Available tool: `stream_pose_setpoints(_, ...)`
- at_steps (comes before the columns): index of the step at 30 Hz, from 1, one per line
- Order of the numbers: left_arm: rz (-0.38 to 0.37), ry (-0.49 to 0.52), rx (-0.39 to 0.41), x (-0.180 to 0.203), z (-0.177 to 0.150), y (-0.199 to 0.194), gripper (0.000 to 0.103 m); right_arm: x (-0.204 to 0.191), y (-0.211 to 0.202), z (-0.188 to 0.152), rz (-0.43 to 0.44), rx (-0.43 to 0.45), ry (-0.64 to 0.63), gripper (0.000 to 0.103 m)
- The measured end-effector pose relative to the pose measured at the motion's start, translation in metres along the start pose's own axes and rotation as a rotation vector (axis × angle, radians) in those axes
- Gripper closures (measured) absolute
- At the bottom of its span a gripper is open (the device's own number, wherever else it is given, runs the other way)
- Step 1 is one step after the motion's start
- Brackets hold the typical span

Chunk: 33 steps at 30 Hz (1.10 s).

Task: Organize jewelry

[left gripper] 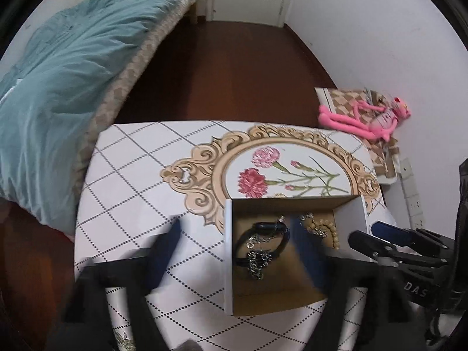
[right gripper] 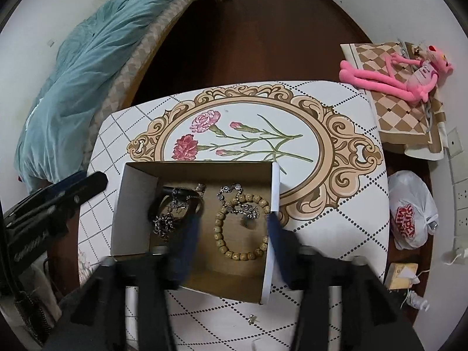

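**Both grippers over the open jewelry box**

From the left wrist, the left gripper [left gripper: 234, 242] hangs above a table [left gripper: 131, 175] covered in a white diamond-pattern cloth with a framed flower print. Its jaws are spread wide with nothing between the pads: one blue finger [left gripper: 168, 251] is over the cloth left of the cardboard box [left gripper: 228, 251], the other is inside the box, blurred. A black bracelet [left gripper: 260, 242] with a silver chain [left gripper: 257, 263] lying across it sits on the box floor, and a beaded bracelet [left gripper: 324, 231] lies toward the far right corner. The right gripper [left gripper: 380, 242] shows at the right edge, beside the box. A blue quilt [left gripper: 58, 73] covers a bed on the left; a pink plush toy [left gripper: 365, 117] lies near the wall.

From the right wrist, the right gripper [right gripper: 231, 242] is over the same box [right gripper: 128, 213], jaws apart and holding nothing. One finger [right gripper: 187, 248] is inside the box; the other sits at its right wall. Between them lies the beaded bracelet [right gripper: 242, 228], with a thin silver chain [right gripper: 237, 201] draped over its far side. The black bracelet [right gripper: 175, 204] and its chain [right gripper: 165, 225] lie to the left. A small earring [right gripper: 251, 318] rests on the cloth in front of the box. The left gripper [right gripper: 87, 184] shows at the left.
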<state>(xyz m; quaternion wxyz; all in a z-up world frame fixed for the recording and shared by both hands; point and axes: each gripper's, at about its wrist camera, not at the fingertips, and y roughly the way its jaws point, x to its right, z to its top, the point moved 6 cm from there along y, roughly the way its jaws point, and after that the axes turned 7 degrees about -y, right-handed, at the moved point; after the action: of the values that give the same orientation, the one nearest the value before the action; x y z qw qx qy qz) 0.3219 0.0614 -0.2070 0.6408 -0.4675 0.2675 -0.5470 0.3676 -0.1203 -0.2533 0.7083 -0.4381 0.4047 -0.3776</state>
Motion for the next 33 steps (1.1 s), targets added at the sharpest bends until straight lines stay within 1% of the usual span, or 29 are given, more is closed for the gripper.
stream_pose_setpoints(1, -0.001, -0.001, 0.006, -0.001, 0.000, -0.001, 0.021, 0.000, -0.002, 0.000, -0.008, 0.003, 0.000, 0.048)
stream_pose_setpoints(4, 0.037, 0.005, 0.007, -0.004, -0.003, -0.002, 0.019, 0.000, -0.010, 0.001, -0.038, 0.027, -0.010, 0.048)
stream_pose_setpoints(6, 0.064, 0.007, 0.015, -0.008, -0.006, -0.003, 0.004, 0.000, -0.015, 0.000, -0.073, 0.040, -0.022, 0.048)
stream_pose_setpoints(7, 0.071, 0.006, 0.026, -0.011, -0.008, -0.005, 0.002, 0.000, -0.017, -0.002, -0.091, 0.047, -0.029, 0.046)
stream_pose_setpoints(9, 0.092, 0.007, 0.055, -0.014, -0.012, -0.009, 0.001, 0.002, -0.021, -0.007, -0.151, 0.056, -0.042, 0.029)
stream_pose_setpoints(10, 0.108, 0.010, 0.068, -0.015, -0.015, -0.011, 0.001, 0.003, -0.023, -0.010, -0.179, 0.061, -0.048, 0.012)
stream_pose_setpoints(11, 0.118, 0.012, 0.076, -0.017, -0.017, -0.012, 0.001, 0.004, -0.023, -0.013, -0.200, 0.065, -0.052, 0.005)
stream_pose_setpoints(13, 0.136, 0.013, 0.087, -0.019, -0.024, -0.013, 0.001, 0.005, -0.024, -0.022, -0.242, 0.070, -0.055, 0.005)
stream_pose_setpoints(17, 0.147, 0.012, 0.075, -0.019, -0.040, -0.012, 0.000, 0.005, -0.021, -0.042, -0.289, 0.064, -0.054, 0.004)
stream_pose_setpoints(22, 0.170, 0.011, 0.076, -0.018, -0.057, -0.017, 0.000, 0.005, -0.026, -0.061, -0.312, 0.078, -0.034, 0.002)
stream_pose_setpoints(27, 0.164, 0.019, 0.116, -0.011, -0.070, -0.039, 0.000, 0.000, -0.049, -0.074, -0.343, 0.127, -0.034, 0.002)
stream_pose_setpoints(33, 0.129, 0.035, 0.199, 0.001, -0.079, -0.084, 0.000, -0.010, -0.094, -0.088, -0.372, 0.218, -0.034, 0.002)
